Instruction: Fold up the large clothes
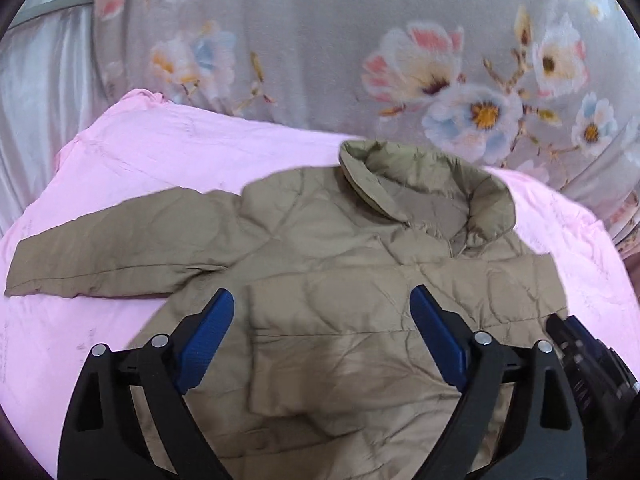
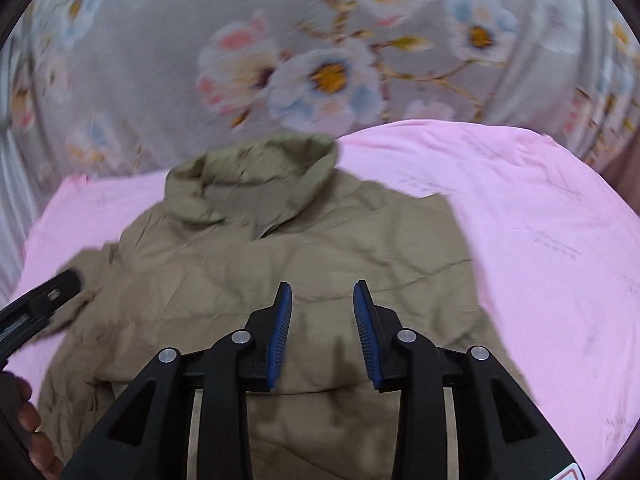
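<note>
A flowery sheet (image 1: 320, 40) is spread behind a pink cloth (image 1: 180, 152). The coat (image 1: 340, 248) is laid flat there, one sleeve (image 1: 360, 312) folded across it. The left gripper (image 1: 322, 340) is held wide open and the right gripper (image 2: 322, 332) partly open; nothing is held, likely because that fold is done.

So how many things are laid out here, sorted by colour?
Khaki: 1, the padded jacket
Pink: 1, the sheet under it
Grey with flowers: 1, the bedcover beneath
Black with blue pads: 2, the left gripper and the right gripper, both with jaws apart and nothing between them
Total: 5
</note>
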The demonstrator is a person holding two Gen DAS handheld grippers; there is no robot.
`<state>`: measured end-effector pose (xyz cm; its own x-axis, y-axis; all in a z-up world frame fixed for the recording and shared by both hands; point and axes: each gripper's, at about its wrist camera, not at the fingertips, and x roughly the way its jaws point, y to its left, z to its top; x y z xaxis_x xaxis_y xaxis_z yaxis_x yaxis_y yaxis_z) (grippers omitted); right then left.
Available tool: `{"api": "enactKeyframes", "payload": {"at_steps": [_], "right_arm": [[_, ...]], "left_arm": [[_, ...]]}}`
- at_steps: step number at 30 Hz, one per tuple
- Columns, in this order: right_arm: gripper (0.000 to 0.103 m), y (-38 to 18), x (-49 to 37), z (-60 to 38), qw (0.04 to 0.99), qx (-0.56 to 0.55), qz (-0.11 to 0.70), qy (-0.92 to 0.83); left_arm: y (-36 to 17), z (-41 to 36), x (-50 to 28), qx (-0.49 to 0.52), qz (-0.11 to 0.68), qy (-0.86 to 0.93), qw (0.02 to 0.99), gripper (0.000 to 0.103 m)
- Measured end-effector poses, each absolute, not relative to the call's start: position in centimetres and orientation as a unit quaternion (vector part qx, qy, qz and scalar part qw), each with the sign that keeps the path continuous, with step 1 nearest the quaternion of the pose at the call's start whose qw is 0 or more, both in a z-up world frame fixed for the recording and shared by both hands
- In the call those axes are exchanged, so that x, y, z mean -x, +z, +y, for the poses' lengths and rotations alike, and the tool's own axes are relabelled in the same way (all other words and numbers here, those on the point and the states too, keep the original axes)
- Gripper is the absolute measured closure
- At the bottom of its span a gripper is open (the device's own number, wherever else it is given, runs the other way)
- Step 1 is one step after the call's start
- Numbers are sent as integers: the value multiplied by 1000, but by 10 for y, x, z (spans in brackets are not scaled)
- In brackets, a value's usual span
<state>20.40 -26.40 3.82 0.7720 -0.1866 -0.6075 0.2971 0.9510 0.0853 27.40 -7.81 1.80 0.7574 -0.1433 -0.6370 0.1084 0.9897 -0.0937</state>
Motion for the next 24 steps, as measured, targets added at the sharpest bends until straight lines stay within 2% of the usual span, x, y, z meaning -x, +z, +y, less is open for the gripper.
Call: {"api": "enactKeyframes", "payload": {"at_steps": [6,12,24], "right_arm": [[70,-18,-234,-241,908,-63,395,-124],[70,-23,-238,-231,904,-30,402,-142],[70,-25,-238,-234,902,-35,404,-145]], "left_arm": [[-61,-112,-296,-17,403,-66,913,14],[-71,-117,-295,-33,394,-56,917,14],[-76,-112,-291,-18,395,-62,917,14]]}}
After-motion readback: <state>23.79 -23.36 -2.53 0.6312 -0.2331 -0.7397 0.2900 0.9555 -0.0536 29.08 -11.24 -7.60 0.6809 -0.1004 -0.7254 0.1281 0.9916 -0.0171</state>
